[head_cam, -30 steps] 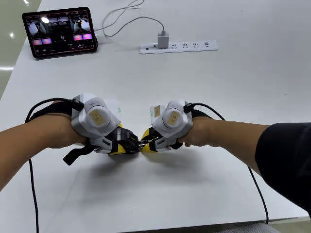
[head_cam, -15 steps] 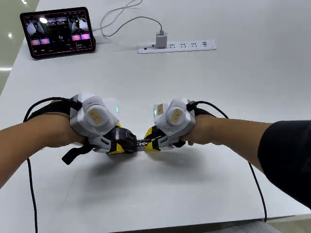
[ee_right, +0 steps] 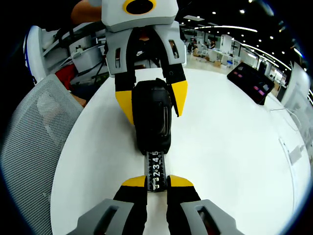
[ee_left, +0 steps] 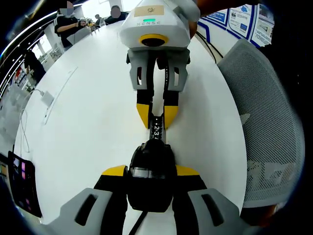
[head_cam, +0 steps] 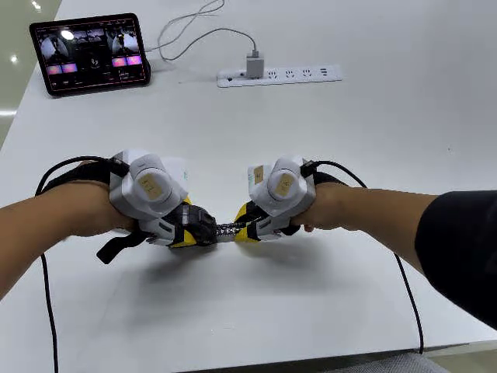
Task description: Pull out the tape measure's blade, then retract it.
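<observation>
A white workbench [head_cam: 349, 140] bears a tablet [head_cam: 89, 53] and power strip [head_cam: 279, 74], a grey mesh chair [ee_left: 264, 122] beside it.

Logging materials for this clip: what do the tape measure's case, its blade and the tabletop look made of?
The case: black plastic or rubber, semi-gloss, soft highlights. The blade: likely coated metal, matte black, white printed numerals. The tabletop: white, smooth, probably laminate, faint sheen.
</observation>
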A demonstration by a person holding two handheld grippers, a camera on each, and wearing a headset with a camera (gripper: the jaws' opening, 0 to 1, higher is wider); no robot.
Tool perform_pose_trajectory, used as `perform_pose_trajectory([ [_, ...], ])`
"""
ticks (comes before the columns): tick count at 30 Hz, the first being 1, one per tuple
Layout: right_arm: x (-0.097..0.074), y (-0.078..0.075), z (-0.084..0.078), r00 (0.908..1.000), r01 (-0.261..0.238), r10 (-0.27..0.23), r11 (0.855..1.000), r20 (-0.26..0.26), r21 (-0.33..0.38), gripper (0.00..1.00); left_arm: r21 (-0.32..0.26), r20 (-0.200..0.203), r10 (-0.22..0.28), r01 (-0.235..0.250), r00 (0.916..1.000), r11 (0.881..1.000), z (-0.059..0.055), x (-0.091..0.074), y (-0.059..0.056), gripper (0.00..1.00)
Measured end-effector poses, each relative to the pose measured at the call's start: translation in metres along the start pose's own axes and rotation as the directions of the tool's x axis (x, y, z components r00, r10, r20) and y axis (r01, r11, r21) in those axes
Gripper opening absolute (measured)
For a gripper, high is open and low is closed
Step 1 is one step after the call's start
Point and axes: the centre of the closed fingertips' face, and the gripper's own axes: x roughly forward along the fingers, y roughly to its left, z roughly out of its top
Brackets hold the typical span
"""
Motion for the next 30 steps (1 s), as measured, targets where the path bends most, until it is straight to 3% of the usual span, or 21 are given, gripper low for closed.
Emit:
perform_pose_trajectory([
  [30,-0.012,-0.001,-0.012,0.9998,0.009,-0.009,1.000,-0.018,0.012,0.10,-0.002,-0.005,0.002,-0.002,1.0000,1.000,-0.002,0.001,0.002,0.30],
])
